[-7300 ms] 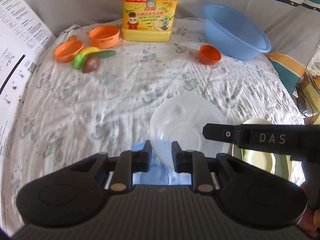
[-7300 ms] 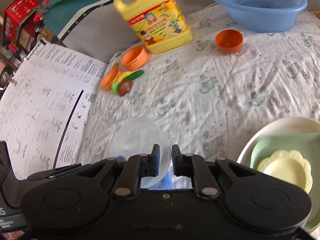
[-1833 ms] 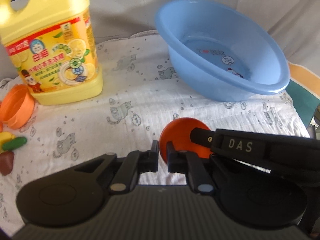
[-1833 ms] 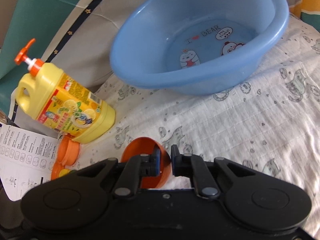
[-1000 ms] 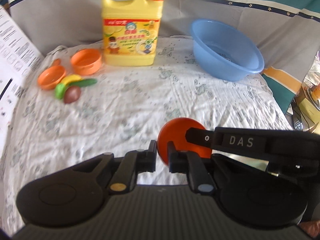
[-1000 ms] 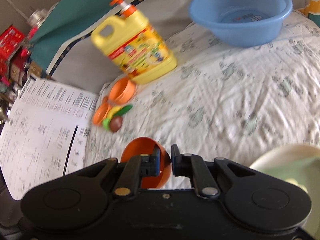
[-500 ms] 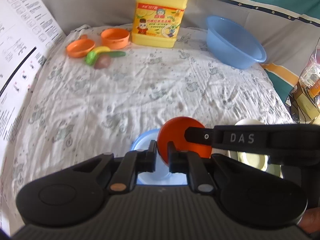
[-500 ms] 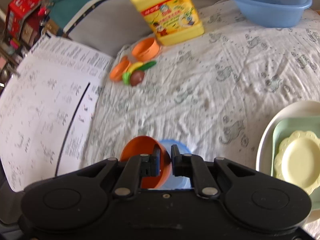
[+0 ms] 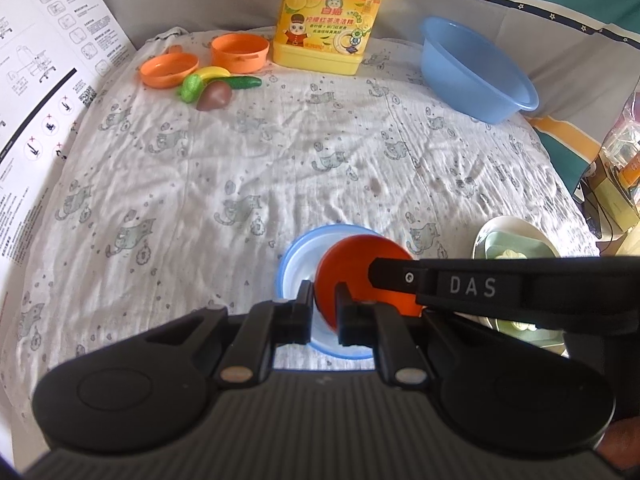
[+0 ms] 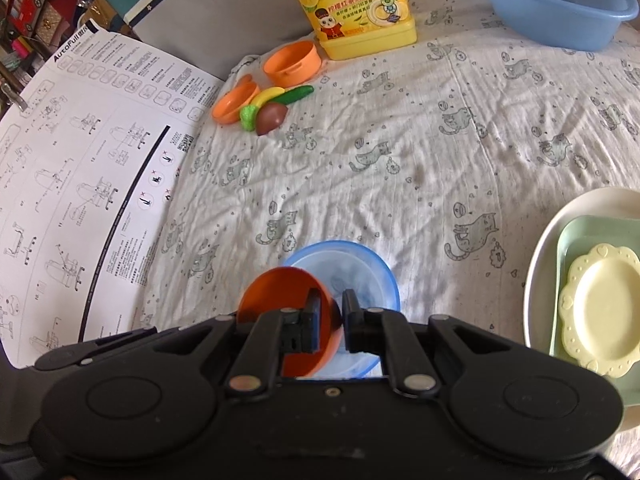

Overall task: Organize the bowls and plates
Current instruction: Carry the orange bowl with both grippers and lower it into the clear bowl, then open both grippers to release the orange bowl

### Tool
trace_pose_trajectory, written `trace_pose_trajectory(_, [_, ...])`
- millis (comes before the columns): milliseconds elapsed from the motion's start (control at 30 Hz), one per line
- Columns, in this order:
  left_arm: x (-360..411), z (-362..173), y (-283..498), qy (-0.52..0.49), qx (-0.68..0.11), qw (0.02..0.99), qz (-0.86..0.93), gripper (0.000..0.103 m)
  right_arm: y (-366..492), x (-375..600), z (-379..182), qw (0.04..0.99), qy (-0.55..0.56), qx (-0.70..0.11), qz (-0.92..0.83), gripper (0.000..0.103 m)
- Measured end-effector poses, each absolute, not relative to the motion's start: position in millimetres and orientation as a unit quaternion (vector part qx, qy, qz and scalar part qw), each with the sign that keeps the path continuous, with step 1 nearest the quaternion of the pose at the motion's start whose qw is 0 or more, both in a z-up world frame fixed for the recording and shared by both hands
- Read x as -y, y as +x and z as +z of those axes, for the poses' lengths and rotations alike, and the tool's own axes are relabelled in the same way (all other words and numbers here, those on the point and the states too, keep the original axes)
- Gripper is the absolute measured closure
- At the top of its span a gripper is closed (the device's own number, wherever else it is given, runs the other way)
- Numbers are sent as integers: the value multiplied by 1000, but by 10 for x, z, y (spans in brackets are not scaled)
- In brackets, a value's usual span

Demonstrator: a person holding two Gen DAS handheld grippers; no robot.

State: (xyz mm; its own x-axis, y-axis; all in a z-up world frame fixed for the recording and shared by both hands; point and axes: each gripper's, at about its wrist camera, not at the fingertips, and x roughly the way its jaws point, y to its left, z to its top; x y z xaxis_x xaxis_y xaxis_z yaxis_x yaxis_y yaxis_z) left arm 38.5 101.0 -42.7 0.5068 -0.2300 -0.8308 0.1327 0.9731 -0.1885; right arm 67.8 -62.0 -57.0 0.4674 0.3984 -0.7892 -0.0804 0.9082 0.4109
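Note:
A small orange bowl (image 10: 276,300) is pinched by its rim in both grippers. My right gripper (image 10: 331,316) is shut on one side of the rim, my left gripper (image 9: 323,307) on the other side (image 9: 352,268). The bowl hangs tilted just above a clear bowl nested in a blue-rimmed bowl (image 10: 360,268), which sits on the cloth at the front and also shows in the left wrist view (image 9: 296,256). At the right, a white plate (image 10: 548,240) holds a green square plate (image 10: 580,232) and a small yellow scalloped plate (image 10: 600,304).
A yellow detergent jug (image 9: 328,20) and a big blue basin (image 9: 476,76) stand at the back. An orange bowl (image 9: 239,53), an orange dish (image 9: 168,70) and toy vegetables (image 9: 216,88) lie back left. An instruction sheet (image 10: 80,184) lies on the left.
Both grippers carried the orange bowl from beside the blue basin back to the front. It now hangs over the nested clear and blue bowls, lower than half a second ago.

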Motion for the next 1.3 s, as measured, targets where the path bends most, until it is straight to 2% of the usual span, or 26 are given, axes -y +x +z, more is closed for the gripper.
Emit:
trace_pose_trajectory(300, [-1031, -497, 409, -48, -488, 865, -104, 94, 728, 586, -623, 837, 157, -504, 142, 89])
trace_pose_trajectory(367, [-1030, -506, 416, -44, -487, 866, -100, 90, 740, 581, -624, 838, 156, -503, 142, 85])
trace_pose_trajectory(400, [-1027, -504, 411, -42, -484, 869, -97, 88, 743, 583, -619, 840, 155, -501, 142, 74])
trace_pose_trajectory(433, [-1026, -498, 406, -38, -482, 871, -93, 78, 742, 591, -607, 842, 155, -496, 140, 61])
trace_pose_trajectory(467, [-1034, -490, 401, -35, -479, 873, -89, 56, 739, 598, -587, 846, 153, -491, 139, 53])
trace_pose_trajectory(500, [-1044, -477, 393, -34, -474, 876, -84, 42, 736, 607, -563, 851, 150, -484, 137, 38])
trace_pose_trajectory(533, [-1058, -463, 384, -34, -469, 879, -77, 19, 732, 614, -538, 855, 147, -478, 135, 25])
trace_pose_trajectory(567, [-1072, -448, 371, -32, -462, 883, -72, 5, 727, 629, -512, 860, 146, -471, 134, 20])
trace_pose_trajectory(600, [-1086, -436, 359, -30, -457, 886, -67, 1, 725, 646, -489, 863, 145, -465, 133, 14])
trace_pose_trajectory(633, [-1104, -428, 353, -29, -454, 888, -65, 0, 726, 661, -472, 866, 143, -461, 130, 7])
trace_pose_trajectory(700, [-1147, -436, 344, -32, -457, 887, -62, 0, 723, 694, -450, 870, 138, -456, 125, 1])
trace_pose_trajectory(1033, [-1360, -559, 183, -62, -460, 884, -53, 0, 514, 953, -531, 876, 126, -455, 99, 0])
trace_pose_trajectory(1300, [-1295, -631, 159, -63, -461, 884, -42, 0, 469, 1080, -646, 864, 157, -469, 99, 0])
